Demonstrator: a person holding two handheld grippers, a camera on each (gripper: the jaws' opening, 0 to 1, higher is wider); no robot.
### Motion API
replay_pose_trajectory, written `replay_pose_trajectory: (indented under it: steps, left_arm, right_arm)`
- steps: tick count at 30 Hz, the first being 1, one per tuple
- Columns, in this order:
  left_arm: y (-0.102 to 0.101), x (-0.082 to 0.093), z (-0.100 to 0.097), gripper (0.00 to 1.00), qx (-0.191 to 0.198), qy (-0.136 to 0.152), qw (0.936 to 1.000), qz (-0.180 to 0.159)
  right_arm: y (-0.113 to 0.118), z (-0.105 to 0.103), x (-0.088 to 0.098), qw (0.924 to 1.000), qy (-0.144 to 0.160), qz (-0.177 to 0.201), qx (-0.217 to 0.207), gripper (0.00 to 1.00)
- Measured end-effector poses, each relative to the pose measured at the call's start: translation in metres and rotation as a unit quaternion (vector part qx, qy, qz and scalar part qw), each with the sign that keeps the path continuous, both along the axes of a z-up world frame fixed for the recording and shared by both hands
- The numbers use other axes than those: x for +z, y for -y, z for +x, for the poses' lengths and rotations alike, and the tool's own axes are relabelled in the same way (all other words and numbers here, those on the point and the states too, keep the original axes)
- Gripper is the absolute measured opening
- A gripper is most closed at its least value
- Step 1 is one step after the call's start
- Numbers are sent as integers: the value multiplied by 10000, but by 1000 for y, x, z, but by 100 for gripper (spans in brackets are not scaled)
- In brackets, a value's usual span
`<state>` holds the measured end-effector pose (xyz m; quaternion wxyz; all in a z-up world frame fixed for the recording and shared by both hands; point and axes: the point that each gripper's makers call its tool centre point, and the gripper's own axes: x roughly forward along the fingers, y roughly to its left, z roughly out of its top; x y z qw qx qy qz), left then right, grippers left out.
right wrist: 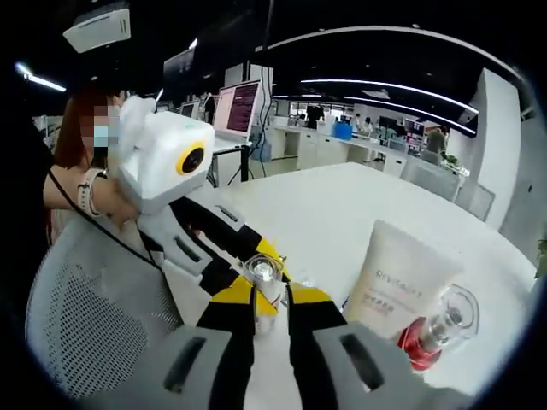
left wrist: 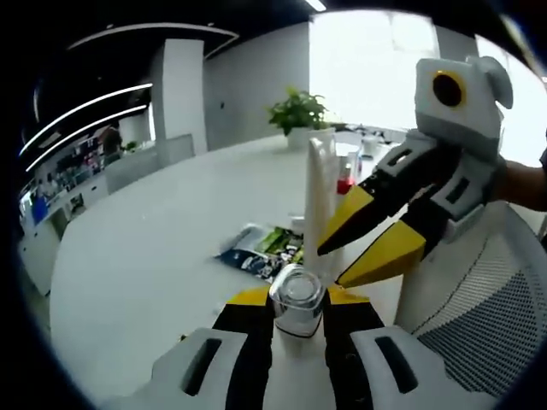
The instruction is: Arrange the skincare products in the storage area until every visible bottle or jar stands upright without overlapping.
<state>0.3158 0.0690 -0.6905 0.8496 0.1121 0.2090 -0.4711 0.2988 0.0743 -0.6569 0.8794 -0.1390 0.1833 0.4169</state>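
Observation:
A small white bottle with a clear cap (left wrist: pixel 297 314) stands upright between my left gripper's (left wrist: pixel 299 295) yellow-tipped jaws, which are shut on it. In the right gripper view the same bottle (right wrist: pixel 262 272) sits just beyond my right gripper (right wrist: pixel 272 301), whose jaws stand open around nothing. The right gripper (left wrist: pixel 332 265) reaches in from the right, its tips just above the bottle's cap. A tall white tube (left wrist: pixel 319 184) stands upright behind them; it shows as the labelled tube (right wrist: pixel 397 282). A red bottle with a clear cap (right wrist: pixel 436 331) leans beside the tube.
A green and black packet (left wrist: pixel 263 249) lies flat on the white table (left wrist: pixel 154 256). A grey mesh chair (left wrist: pixel 479 325) stands close on the right. A potted plant (left wrist: pixel 297 111) is at the table's far side. A person's hand (right wrist: pixel 94 201) holds the left gripper.

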Motion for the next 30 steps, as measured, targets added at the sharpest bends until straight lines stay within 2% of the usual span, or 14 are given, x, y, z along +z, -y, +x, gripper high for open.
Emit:
replay_pose_trajectory:
  steps: [10, 13, 15, 19, 22, 27, 30]
  left_arm:
    - [3, 0, -7, 19, -122, -36, 9999, 6]
    - [6, 0, -10, 19, -243, -7, 9997, 26]
    - [6, 0, -10, 19, -284, 99, 9995, 63]
    - [8, 1, -11, 20, -546, 458, 9974, 140]
    - [11, -1, -15, 28, -657, 411, 9969, 137]
    - [8, -10, -15, 37, -688, 389, 9962, 363]
    - [6, -12, -14, 39, -653, 329, 9966, 390]
  right_arm:
    - [-17, 2, 6, 9998, -26, 139, 139, 11]
    - [-18, 2, 0, 9998, -108, 7, 185, 10]
    - [-19, 2, 1, 9995, -205, 219, 133, 9]
    - [-16, 4, 1, 9995, -196, 227, 104, 10]
    - [-16, 4, 1, 9995, -209, 231, 113, 10]
    - [-16, 5, 0, 9993, -248, 261, 96, 11]
    - [-16, 5, 1, 9995, -225, 205, 104, 15]
